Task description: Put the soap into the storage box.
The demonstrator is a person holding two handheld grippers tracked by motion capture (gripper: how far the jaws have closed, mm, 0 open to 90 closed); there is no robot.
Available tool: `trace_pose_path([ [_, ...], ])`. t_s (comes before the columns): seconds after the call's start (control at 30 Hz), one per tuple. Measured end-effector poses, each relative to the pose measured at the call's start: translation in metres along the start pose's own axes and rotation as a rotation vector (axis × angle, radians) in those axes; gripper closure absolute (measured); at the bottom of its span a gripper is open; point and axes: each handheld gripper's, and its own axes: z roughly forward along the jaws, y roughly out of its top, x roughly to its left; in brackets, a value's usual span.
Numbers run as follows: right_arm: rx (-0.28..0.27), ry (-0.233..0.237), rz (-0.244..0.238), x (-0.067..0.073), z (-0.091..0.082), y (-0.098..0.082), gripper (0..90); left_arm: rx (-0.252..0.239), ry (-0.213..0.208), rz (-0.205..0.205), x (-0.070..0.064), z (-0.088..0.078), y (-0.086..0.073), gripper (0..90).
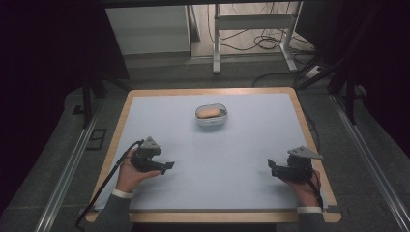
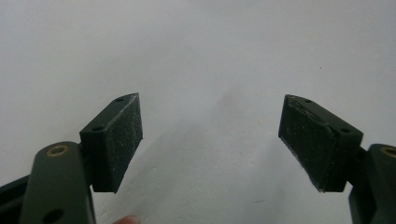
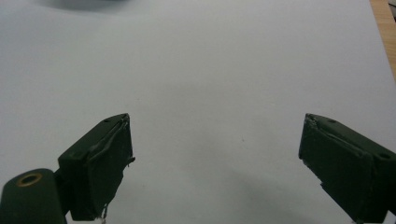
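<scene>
Nothing begun, apparently. Left gripper (image 1: 167, 166) and right gripper (image 1: 271, 164) rest near bench (image 1: 241, 145) front corners, fingers (image 2: 114, 140) released, empty. White container (image 1: 211, 116) with tan object sits mid-back, untouched.

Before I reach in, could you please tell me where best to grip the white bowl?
Probably by the white bowl's near rim, coming from above: it sits upright and open-topped with something tan inside. One finger outside the wall, one inside. Either open gripper could do it.

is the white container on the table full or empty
Not empty: the high view shows a tan rounded item lying inside the open-topped white container. What it is, cannot tell.
</scene>
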Motion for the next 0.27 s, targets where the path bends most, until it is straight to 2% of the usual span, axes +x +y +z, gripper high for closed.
trace_pose_path([
  [0.27,-0.001,0.000,-0.003,0.0009,-0.0003,0.0006,9.4,-0.011,0.000,-0.010,0.0010,-0.0023,0.0005,21.7],
])
